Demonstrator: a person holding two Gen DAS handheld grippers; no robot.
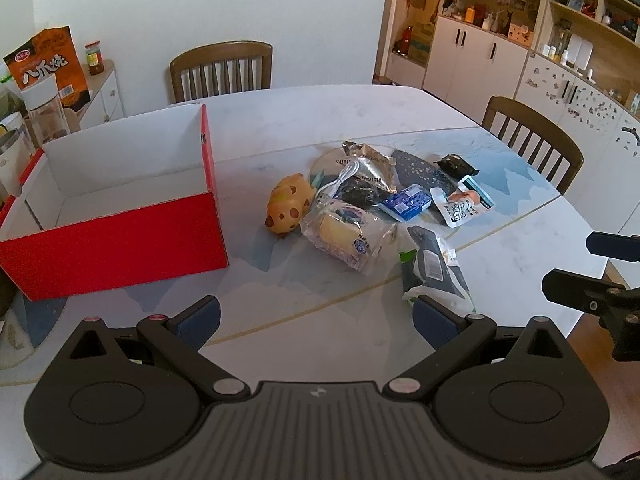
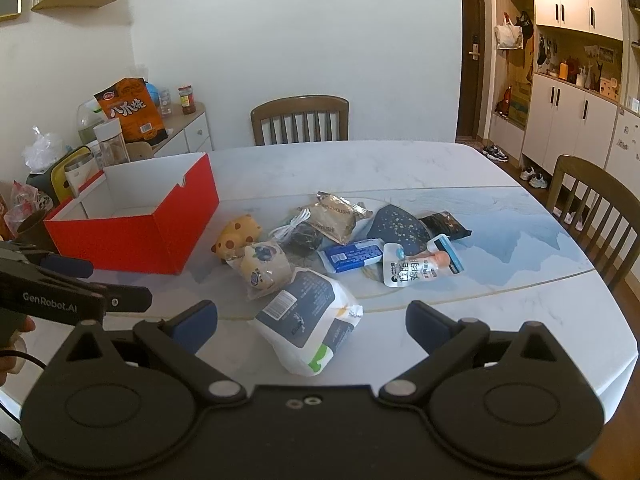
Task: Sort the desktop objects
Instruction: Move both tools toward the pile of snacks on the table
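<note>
Nearest to us, the left tongs [image 1: 316, 320] and the right tongs [image 2: 312, 322] both stand spread to their widest and hold nothing. Just beyond the right tongs, on the marble counter [image 2: 500, 312], lies a white and dark-blue packet [image 2: 308, 320], barcode upward. Behind it the pile continues: a clear wrapped bun [image 2: 264, 270], a blue packet [image 2: 352, 255], a white pouch [image 2: 400, 270], a spotted yellow toy [image 2: 236, 234], a coiled white cable [image 2: 294, 222], a brown snack bag [image 2: 334, 216] and a small black packet [image 2: 444, 224]. Farther left stands the open red box [image 1: 120, 240], white inside and apparently empty. We judge that no item has yet been moved. To do the step well, we would lower one pair of tongs over the nearest packet, close across its narrow width, since the soft film may slip, and lift it clear of its neighbours.
</note>
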